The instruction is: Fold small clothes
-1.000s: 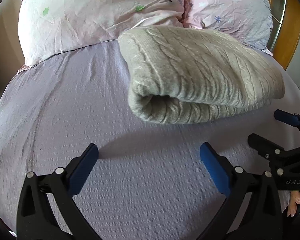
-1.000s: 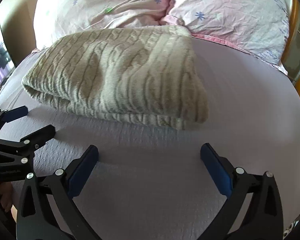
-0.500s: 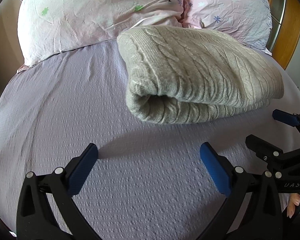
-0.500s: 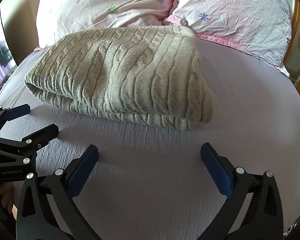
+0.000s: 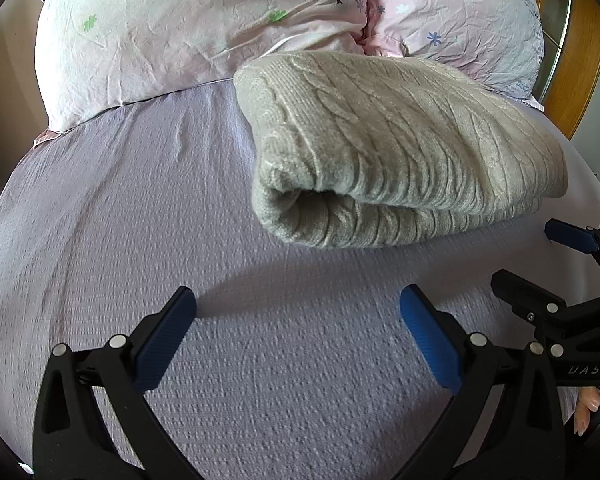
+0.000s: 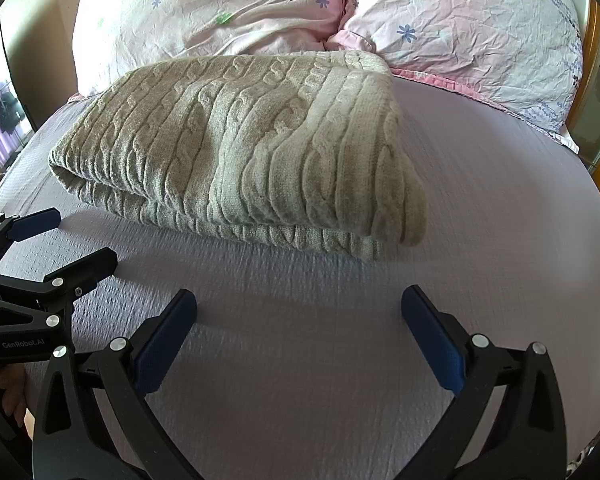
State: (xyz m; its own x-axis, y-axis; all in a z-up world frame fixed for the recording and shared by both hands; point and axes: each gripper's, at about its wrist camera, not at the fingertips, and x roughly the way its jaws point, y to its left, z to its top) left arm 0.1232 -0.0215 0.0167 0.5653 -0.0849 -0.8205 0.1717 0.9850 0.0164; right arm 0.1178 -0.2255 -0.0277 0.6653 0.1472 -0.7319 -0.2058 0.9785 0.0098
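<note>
A beige cable-knit sweater (image 5: 388,148) lies folded in a thick stack on the lilac bed sheet (image 5: 140,208); it also shows in the right wrist view (image 6: 240,152). My left gripper (image 5: 296,320) is open and empty, a short way in front of the sweater's rolled left edge. My right gripper (image 6: 298,320) is open and empty, in front of the sweater's near edge. Each gripper shows in the other's view, the right one (image 5: 540,256) at the right and the left one (image 6: 68,236) at the left, both open above the sheet.
Two pink flowered pillows (image 5: 204,28) (image 6: 472,28) lie behind the sweater at the head of the bed. A wooden headboard edge (image 5: 576,64) rises at the far right. The sheet (image 6: 500,208) spreads to the right of the sweater.
Both grippers have drawn slightly back and up from the sweater and stay open. The sweater has not moved.
</note>
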